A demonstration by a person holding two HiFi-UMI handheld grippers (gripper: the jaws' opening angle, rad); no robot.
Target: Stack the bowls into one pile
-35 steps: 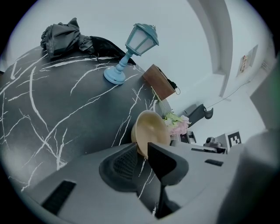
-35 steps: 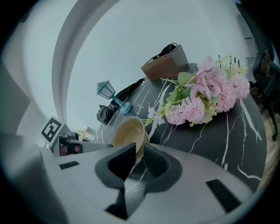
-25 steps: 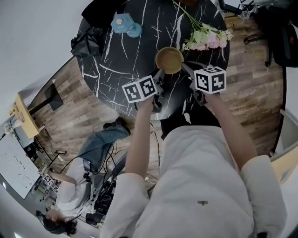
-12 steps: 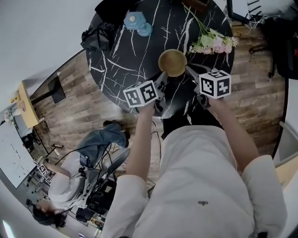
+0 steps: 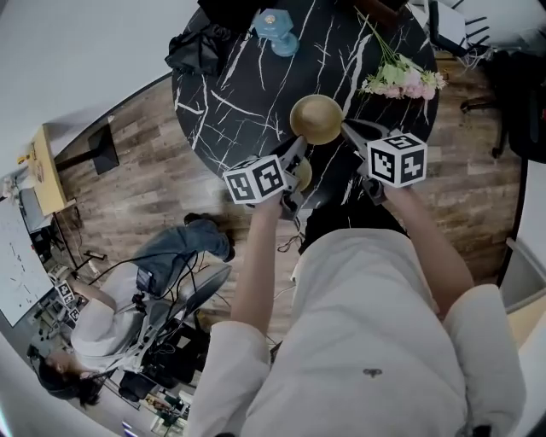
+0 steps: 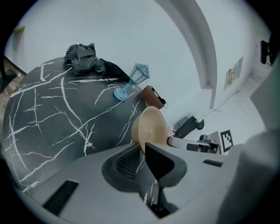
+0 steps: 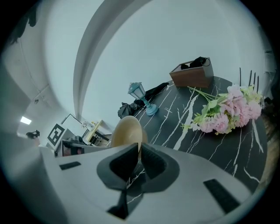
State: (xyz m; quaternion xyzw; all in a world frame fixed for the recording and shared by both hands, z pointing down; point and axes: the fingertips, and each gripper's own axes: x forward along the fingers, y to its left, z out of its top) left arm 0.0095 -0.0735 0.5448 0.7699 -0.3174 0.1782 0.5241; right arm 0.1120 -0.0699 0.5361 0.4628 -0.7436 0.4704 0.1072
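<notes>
Over the near edge of the black marble table (image 5: pixel 247 94) hangs a tan bowl (image 5: pixel 316 119), and my right gripper (image 5: pixel 345 130) reaches its right rim. In the right gripper view the jaws (image 7: pixel 139 151) are shut on a tan bowl's rim (image 7: pixel 127 131), held on edge. My left gripper (image 5: pixel 294 158) sits just left of that bowl, and part of a second tan bowl (image 5: pixel 302 175) shows beside its jaws. In the left gripper view the jaws (image 6: pixel 143 151) are shut on a tan bowl's rim (image 6: pixel 151 129). I cannot tell whether the two bowls touch.
On the table lie pink flowers (image 5: pixel 405 81) at the right, a small blue lantern (image 5: pixel 275 26) and a dark crumpled bag (image 5: pixel 200 51) at the back. A brown box (image 7: pixel 192 74) stands behind the flowers. A person (image 5: pixel 111 324) sits on the wooden floor at the lower left.
Both grippers have stayed on either side of the tan bowl while the view drifted. A second tan bowl edge now shows beside the left gripper's jaws.
</notes>
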